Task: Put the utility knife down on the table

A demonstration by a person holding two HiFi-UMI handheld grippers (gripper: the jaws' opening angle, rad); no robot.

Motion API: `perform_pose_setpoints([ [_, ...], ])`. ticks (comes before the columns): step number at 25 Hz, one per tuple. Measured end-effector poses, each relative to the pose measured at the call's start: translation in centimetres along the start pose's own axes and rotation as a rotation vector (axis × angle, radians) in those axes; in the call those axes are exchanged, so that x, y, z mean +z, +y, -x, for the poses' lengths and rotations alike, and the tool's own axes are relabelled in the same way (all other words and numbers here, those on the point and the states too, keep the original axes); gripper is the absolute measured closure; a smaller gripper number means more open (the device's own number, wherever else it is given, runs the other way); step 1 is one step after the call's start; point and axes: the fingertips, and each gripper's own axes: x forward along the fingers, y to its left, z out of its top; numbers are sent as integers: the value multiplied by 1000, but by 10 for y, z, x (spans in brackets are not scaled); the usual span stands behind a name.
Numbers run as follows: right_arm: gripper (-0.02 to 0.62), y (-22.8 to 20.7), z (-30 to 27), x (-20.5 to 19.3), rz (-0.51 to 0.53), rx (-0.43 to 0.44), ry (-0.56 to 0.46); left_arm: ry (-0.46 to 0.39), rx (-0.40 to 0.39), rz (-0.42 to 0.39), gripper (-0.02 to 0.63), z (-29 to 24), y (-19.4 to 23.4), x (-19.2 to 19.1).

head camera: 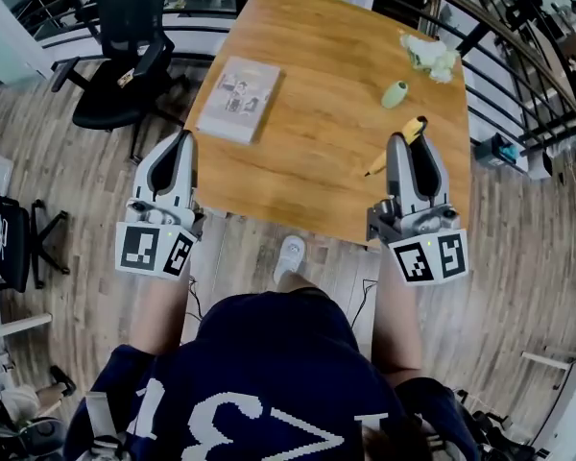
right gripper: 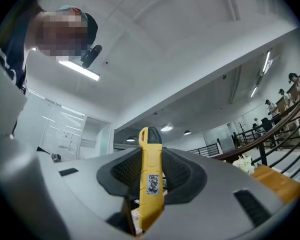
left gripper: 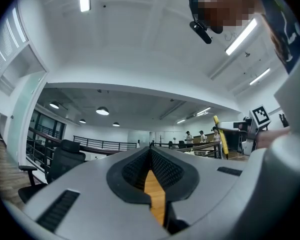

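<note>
Right gripper view: the right claw point(right gripper: 151, 176) is clamped on the utility knife point(right gripper: 150, 184). The yellow body runs along the line of the jaws, its dark-capped end sticking out past the tips toward the ceiling, so the claw points upward.

Head view: the right claw point(head camera: 404, 144) sits at centre right of the frame, over the near right corner of the table point(head camera: 317, 152). The knife point(head camera: 414, 127) lies on a diagonal, its yellow end to the upper right and a thin end to the lower left. Its height above the wood cannot be judged.

Left claw point(head camera: 179, 148), at centre left by the table's near left edge, has its jaws together on nothing point(left gripper: 151, 156) and is well apart from the knife.

Assessment: the put-down falls to the right claw, which must tip downward.

No container is seen. A book point(head camera: 238, 98), a green object point(head camera: 395, 93) and a white bundle point(head camera: 430, 56) lie further up the table.
</note>
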Motion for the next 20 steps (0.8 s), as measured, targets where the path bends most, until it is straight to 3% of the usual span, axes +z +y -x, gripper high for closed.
perform_pose_setpoints([
  [9, 462, -98, -43, -12, -43, 20, 16, 6, 22, -10, 591, -91, -25, -19],
  [20, 462, -133, -67, -47, -95, -17, 90, 43, -41, 8, 591, -151, -40, -47],
])
